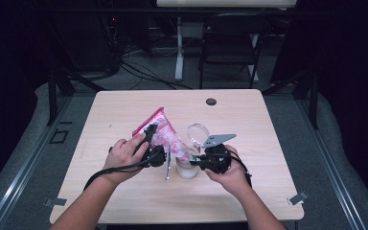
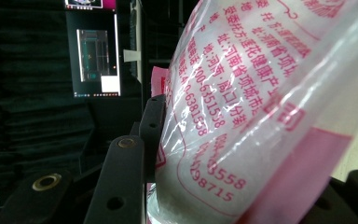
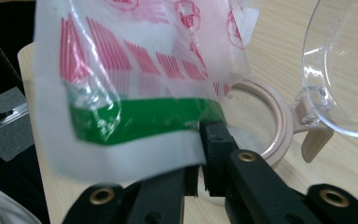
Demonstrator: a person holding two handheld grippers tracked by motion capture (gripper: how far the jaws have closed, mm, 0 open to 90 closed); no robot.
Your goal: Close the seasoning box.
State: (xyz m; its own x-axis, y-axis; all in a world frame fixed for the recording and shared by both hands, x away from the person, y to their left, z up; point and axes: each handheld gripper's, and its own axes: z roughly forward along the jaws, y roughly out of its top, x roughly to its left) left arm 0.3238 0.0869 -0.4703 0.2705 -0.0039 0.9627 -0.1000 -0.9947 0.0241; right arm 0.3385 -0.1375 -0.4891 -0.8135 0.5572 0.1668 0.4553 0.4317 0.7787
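A pink and white plastic bag (image 1: 155,125) of white grains is held tilted over an open jar (image 1: 187,170). My left gripper (image 1: 153,146) is shut on the bag's body; in the left gripper view the bag (image 2: 242,116) bulges between the jaws of my left gripper (image 2: 242,158). My right gripper (image 1: 200,160) is shut on the bag's lower edge, which has a green stripe (image 3: 144,116). In the right gripper view my right gripper (image 3: 198,156) holds that edge just above the jar's beige rim (image 3: 282,126). The jar's clear hinged lid (image 3: 345,70) stands open.
A thin grey metal utensil (image 1: 167,165) lies on the wooden table (image 1: 124,191) between the hands. A dark round grommet (image 1: 211,101) sits near the table's far edge. A black chair (image 1: 230,43) and cables stand beyond the table.
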